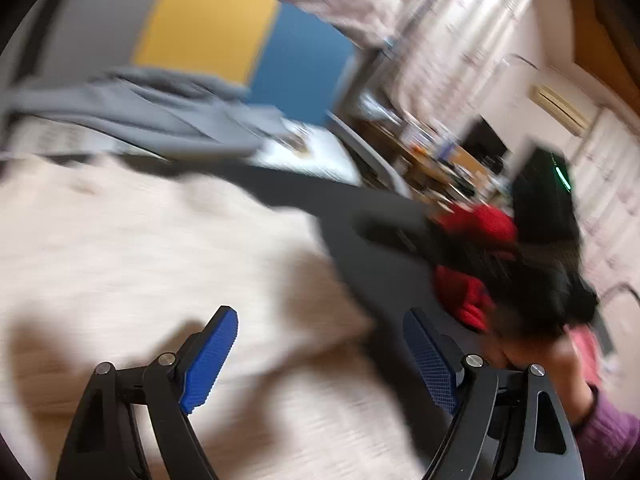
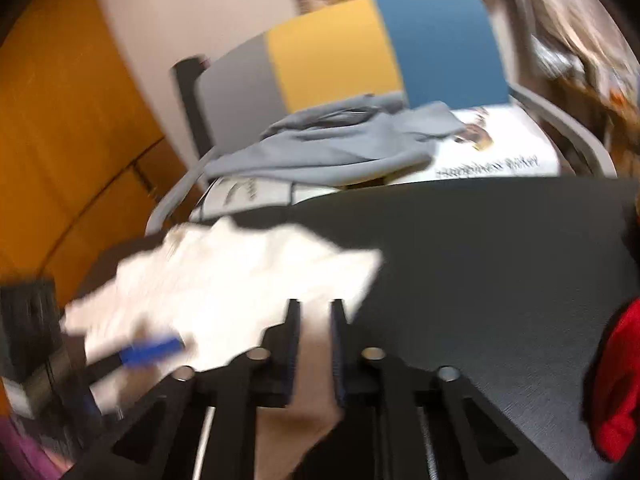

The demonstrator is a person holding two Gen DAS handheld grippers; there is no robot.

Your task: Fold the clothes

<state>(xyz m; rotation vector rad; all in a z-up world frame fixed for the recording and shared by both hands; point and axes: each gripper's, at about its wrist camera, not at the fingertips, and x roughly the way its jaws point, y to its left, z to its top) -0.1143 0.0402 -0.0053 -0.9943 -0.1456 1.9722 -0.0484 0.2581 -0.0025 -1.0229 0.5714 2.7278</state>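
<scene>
Cream cloth: a pale cream-white, soft-looking garment (image 2: pixel 224 280) lies spread and rumpled on the dark grey matte surface (image 2: pixel 480 260); both views are blurred, so weave and seams cannot be told.
Cloth position: it covers the near left part of the surface in the right wrist view and fills the lower left of the left wrist view, directly under the left tool.
Cloth edge: one strip of the same pale fabric runs back between the fingers of the right tool.
Left tool (image 1: pixel 320 360): its two blue ribbed pads (image 1: pixel 210 360) stand wide apart with nothing between them, above the cream garment.
Right tool (image 2: pixel 316 344): the fingers are closed together, and the pale fabric strip is pinched between them.
Grey garment: a second, light grey cloth (image 2: pixel 332 148) lies loosely folded on the seat of a chair with grey, yellow and blue back panels (image 2: pixel 340 52), beyond the far edge of the surface.
Red fabric: a bright red piece (image 2: pixel 616 380) is at the right edge of the surface.
Writing: a white printed sheet or bag with a small brown picture (image 2: pixel 492 148) lies under the grey cloth; it carries one line of dark letters, too blurred to read.
Person: a hand and a purple knitted sleeve (image 1: pixel 608 432) are at the lower right of the left wrist view.
</scene>
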